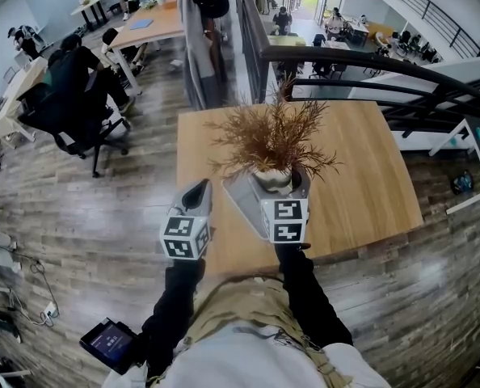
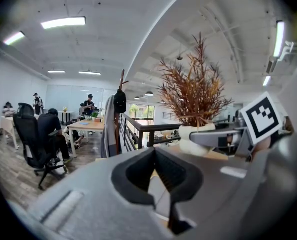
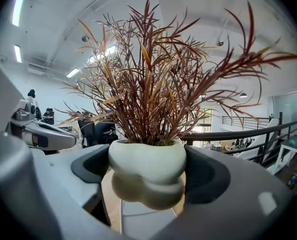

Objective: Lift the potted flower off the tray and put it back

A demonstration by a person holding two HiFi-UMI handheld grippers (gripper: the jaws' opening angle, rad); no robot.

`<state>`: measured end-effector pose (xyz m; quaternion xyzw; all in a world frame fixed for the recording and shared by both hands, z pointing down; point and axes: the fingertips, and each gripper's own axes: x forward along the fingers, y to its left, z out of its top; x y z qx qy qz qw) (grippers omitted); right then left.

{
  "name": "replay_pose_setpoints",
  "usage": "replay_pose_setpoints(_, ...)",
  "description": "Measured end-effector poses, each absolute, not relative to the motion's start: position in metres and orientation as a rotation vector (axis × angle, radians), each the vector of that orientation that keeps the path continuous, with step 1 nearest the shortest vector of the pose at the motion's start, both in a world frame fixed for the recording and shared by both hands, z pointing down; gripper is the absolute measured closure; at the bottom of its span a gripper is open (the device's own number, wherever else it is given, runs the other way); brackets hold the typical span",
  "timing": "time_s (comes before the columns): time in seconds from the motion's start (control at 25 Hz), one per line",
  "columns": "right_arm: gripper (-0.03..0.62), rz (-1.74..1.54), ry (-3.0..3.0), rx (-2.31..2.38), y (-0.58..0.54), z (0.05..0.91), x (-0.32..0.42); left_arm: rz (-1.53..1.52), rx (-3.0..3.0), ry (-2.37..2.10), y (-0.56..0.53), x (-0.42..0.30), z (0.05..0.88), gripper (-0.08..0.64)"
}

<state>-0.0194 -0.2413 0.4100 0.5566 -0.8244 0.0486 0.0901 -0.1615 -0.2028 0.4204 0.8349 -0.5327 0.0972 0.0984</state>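
Observation:
The potted flower [image 1: 272, 179] is a white lobed pot [image 3: 147, 171] with dry red-brown leaves [image 1: 268, 136]. My right gripper [image 1: 278, 178] is shut on the pot, a dark pad pressed to each side [image 3: 147, 176]. The pot hangs a little above the grey tray [image 1: 242, 196], whose surface shows under the pot's base [image 3: 138, 219]. My left gripper [image 1: 196, 192] is to the left of the tray, over the table's near left edge, shut and holding nothing [image 2: 158, 171]. From the left gripper view the pot [image 2: 196, 136] and the right gripper's finger [image 2: 223, 136] are ahead to the right.
The tray lies near the front of a square wooden table [image 1: 361, 176]. A dark railing [image 1: 369, 63] runs behind and to the right of it. A coat stand [image 1: 200, 39] rises beyond the far left corner. A person sits in an office chair [image 1: 74, 95] at the left.

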Motion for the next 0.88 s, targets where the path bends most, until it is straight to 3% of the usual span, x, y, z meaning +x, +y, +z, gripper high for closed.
replay_pose_setpoints(0.88,0.126,0.205,-2.446,1.568,-0.243,0.466,-0.027,0.358,2.396,-1.591,-0.205,-0.171,0.456,0.558)
